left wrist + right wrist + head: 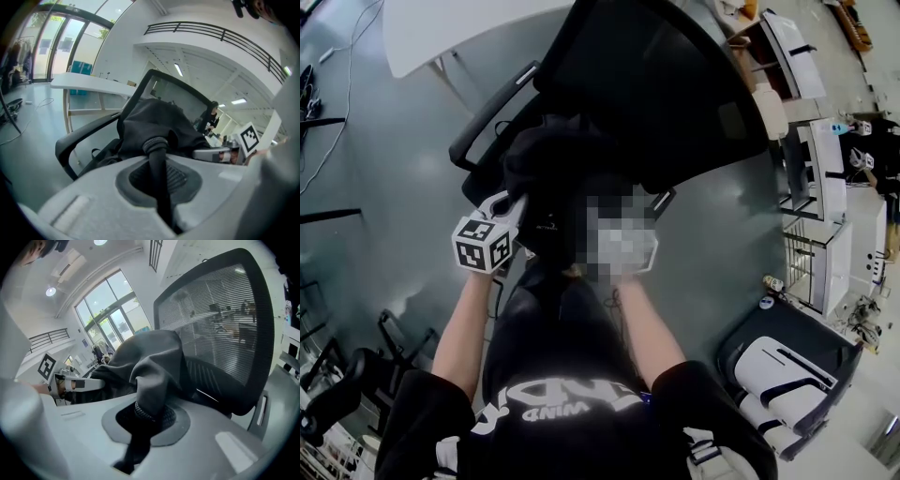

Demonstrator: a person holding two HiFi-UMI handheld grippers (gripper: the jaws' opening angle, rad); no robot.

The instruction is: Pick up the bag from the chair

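Grey polished floor [384, 187] of an open office fills the edges of the head view. Left gripper [157, 149] at lower centre of its own view: fingers pressed together, pinching a ribbed black handle strap [154, 143] of the bag. Right gripper [149, 414] likewise: fingers clamped on a bunched fold of the same cloth with a corded edge. Just beyond both, the slack black fabric bag [553, 159] sits at centre frame over the seat; whether it rests there cannot be told. It looks soft and limp, probably light to moderate in weight, not fragile, and likely to sag and swing between two holds; the straps at its top are the sensible purchase. Behind it, the black mesh-backed office chair [656, 75]; at upper left, a white desk [441, 33].
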